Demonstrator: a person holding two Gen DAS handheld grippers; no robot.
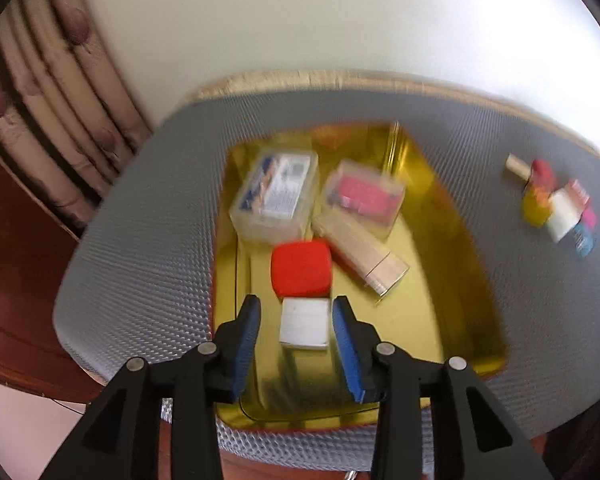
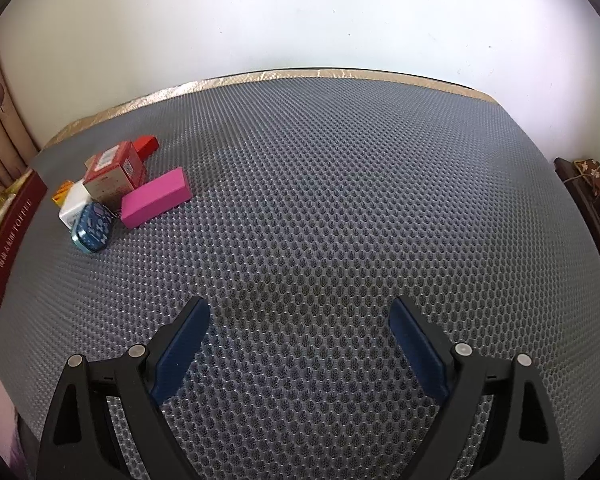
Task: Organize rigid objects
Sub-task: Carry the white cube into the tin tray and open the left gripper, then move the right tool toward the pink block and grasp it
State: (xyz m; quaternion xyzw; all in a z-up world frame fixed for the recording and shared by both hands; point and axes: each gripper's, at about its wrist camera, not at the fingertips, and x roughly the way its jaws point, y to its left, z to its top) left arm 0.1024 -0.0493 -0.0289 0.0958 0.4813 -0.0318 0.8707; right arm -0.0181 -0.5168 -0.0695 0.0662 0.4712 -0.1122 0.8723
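The left hand-held gripper (image 1: 296,322) is seen released around a small white box (image 1: 304,322) inside the gold tin (image 1: 452,240), pads apart from it. The right hand-held gripper (image 2: 300,324) is held wide open, empty, above the grey counter (image 2: 340,200).

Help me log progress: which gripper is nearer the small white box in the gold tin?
Left. The left gripper straddles the small white box; the right gripper hangs over bare grey mat, away from the gold tin.

Grey mesh mat (image 2: 340,200) carries gold tin (image 1: 460,240), small boxes (image 2: 116,188).
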